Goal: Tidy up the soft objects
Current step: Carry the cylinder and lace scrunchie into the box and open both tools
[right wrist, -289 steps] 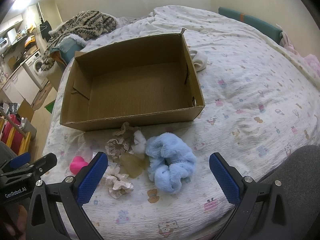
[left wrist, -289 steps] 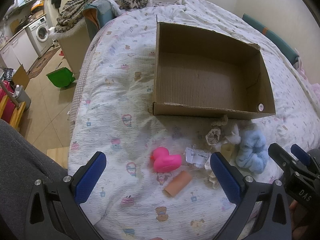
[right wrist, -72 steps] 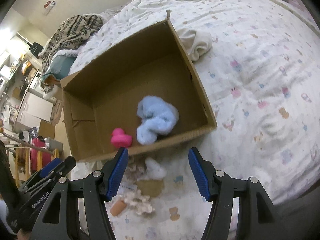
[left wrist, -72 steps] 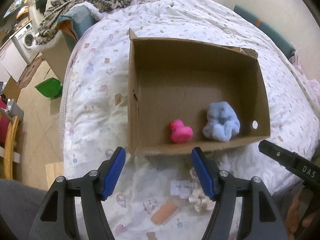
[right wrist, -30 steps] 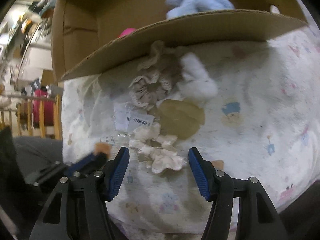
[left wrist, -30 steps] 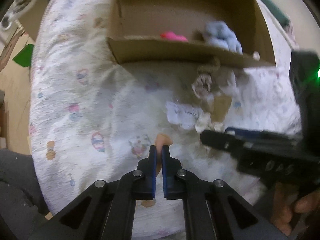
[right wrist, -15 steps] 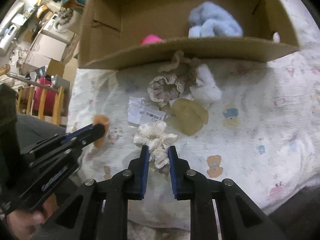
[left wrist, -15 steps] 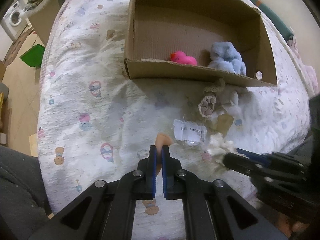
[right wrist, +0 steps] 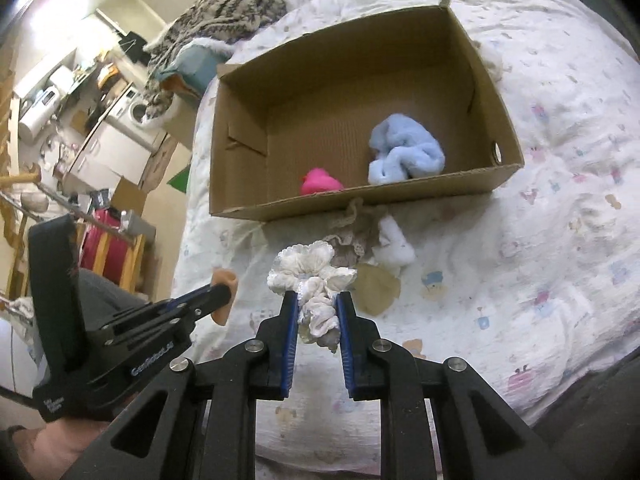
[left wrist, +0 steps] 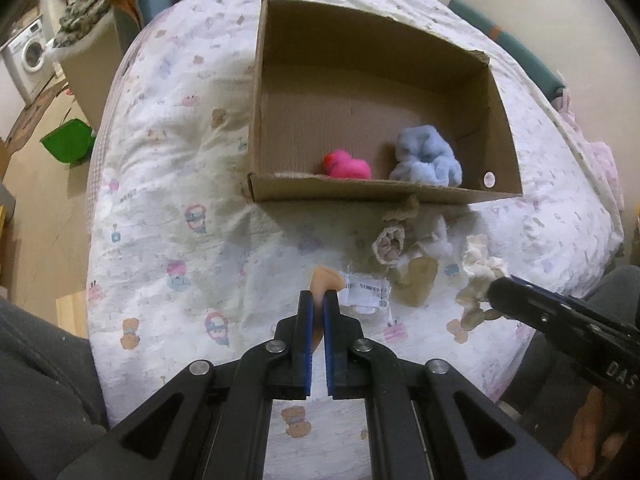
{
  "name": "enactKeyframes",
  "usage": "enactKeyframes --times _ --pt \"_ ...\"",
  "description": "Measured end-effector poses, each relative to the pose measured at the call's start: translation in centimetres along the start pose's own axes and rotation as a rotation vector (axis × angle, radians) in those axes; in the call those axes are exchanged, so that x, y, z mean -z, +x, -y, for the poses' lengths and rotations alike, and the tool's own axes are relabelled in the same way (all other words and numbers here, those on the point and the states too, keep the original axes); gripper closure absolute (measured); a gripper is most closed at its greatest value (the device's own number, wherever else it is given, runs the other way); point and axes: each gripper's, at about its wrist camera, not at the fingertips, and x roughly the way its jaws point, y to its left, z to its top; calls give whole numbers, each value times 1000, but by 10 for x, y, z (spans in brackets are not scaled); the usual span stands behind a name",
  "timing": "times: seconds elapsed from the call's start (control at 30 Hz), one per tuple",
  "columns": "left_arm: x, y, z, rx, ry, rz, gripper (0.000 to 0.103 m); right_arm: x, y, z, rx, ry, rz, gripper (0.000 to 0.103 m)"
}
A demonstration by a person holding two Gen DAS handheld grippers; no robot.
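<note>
The left gripper (left wrist: 316, 300) is squeezed tight on a small peach tube (left wrist: 326, 279), and it has now lifted the tube up off the bed (left wrist: 168, 208). The right gripper (right wrist: 317, 304) is pinched on a white frilly hair tie (right wrist: 310, 274), which a second ago lay on the cover and now hangs in the air. So both hands have a soft thing ready to go in the box.

Just past them, near the box's front wall, a paper tag (left wrist: 366, 289), a tan pad (right wrist: 376, 286), a brown hair tie (left wrist: 388, 245) and a white fluffy bit (right wrist: 394, 246) wait on the bed.

Farther on, the cardboard box (right wrist: 360, 200) holds the pink duck (right wrist: 320, 182) and the blue fluffy hair tie (right wrist: 404, 152), close to its front wall. I think two more go in next.
</note>
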Motion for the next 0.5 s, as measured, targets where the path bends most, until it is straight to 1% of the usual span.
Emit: enactKeyframes --times 0.17,0.27,0.33,0.4,0.43,0.5 --pt "-4 8 0 12 -12 -19 98 -3 6 3 17 0 -14 82" --pt "-6 9 3 23 2 -13 98 -3 11 -1 40 -11 -24 82" --pt "-8 7 4 21 8 -3 98 -3 6 -4 62 -38 12 82" --pt "-8 6 2 8 13 -10 98 -6 3 -3 71 -44 55 82" --pt "-7 6 1 6 13 -10 98 -7 3 -1 84 -39 68 82" --pt "-6 6 -2 -8 5 -10 98 -9 3 5 81 -1 75 82"
